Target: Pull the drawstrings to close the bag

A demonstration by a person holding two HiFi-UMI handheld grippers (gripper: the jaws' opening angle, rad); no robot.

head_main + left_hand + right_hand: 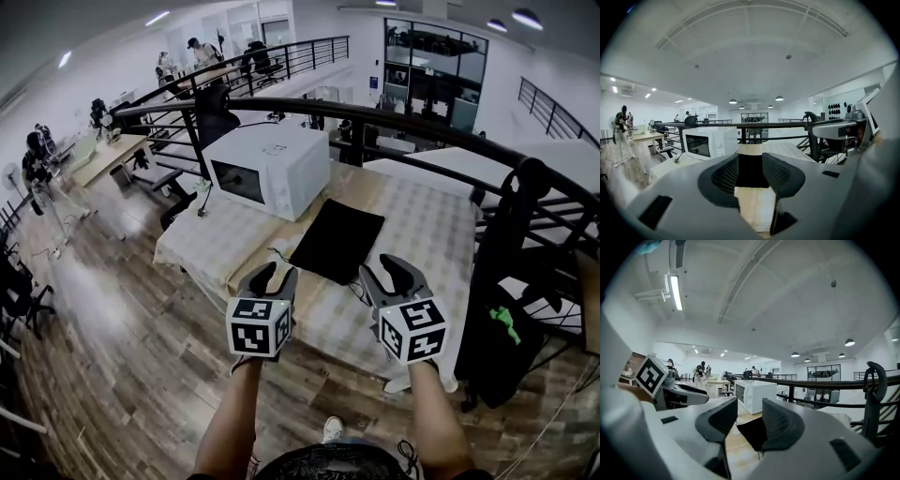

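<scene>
A: How are the jaws set, and where is the bag?

B: Both pairs are spread apart and nothing is gripped. The left gripper (277, 276) and the right gripper (382, 271) are held side by side, short of the near edge of the worktop (422, 220). The black bag (337, 241) is laid flat ahead of them, roughly between the two pairs and well apart from both.

A: Why is it approached that way?

B: One pair is probably meant for each drawstring, so the jaws are carried open and level with each other. A thin cord (354, 291) is made out at the bag's near corner, just ahead of the right jaws — it is taken to be a drawstring, though this cannot be confirmed. The bag's mouth cannot be told from here.

A: What else is around, and is anything in the way?

B: A white microwave (267, 169) is set beyond the left jaws, near the bag's far corner but apart from it. A dark railing (422, 131) is run behind the worktop. Nothing is seen between the jaws and the bag.
</scene>
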